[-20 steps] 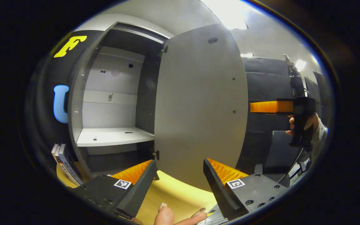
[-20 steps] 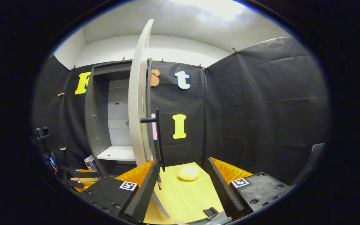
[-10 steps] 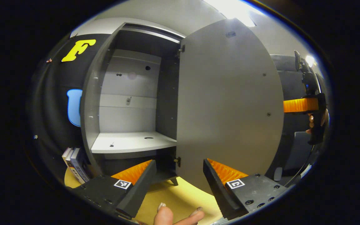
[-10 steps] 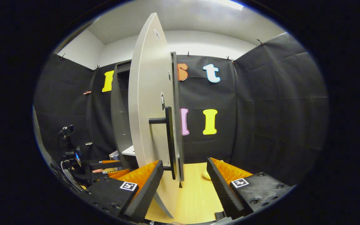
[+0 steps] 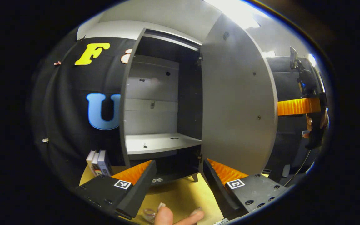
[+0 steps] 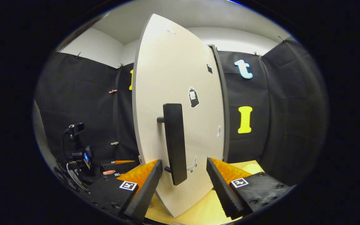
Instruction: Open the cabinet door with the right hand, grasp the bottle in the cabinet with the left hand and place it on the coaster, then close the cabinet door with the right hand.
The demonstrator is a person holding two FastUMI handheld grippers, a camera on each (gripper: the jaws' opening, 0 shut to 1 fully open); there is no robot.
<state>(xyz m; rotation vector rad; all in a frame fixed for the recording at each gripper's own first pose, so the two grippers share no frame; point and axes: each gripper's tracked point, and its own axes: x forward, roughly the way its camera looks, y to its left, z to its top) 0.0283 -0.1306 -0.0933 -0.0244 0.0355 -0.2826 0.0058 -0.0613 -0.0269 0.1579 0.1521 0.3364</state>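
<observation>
**Cabinet door stood partly open, both grippers spread and empty**

The cabinet door (image 5: 236, 103) stood swung out from the cabinet (image 5: 161, 103), showing a bare white shelf (image 5: 161, 142). Where the bottle stood could not be told from these views. In the right gripper view the door's dark handle (image 6: 174, 143) rose between the spread fingers of the right gripper (image 6: 184, 184), which pinched nothing. The left gripper (image 5: 178, 184) was likewise spread and empty, above the yellow tabletop (image 5: 180, 193), facing the cabinet. A few books (image 5: 98, 161) stood beside the cabinet's left wall. A hand's fingertips (image 5: 164, 215) showed at the bottom edge.
</observation>
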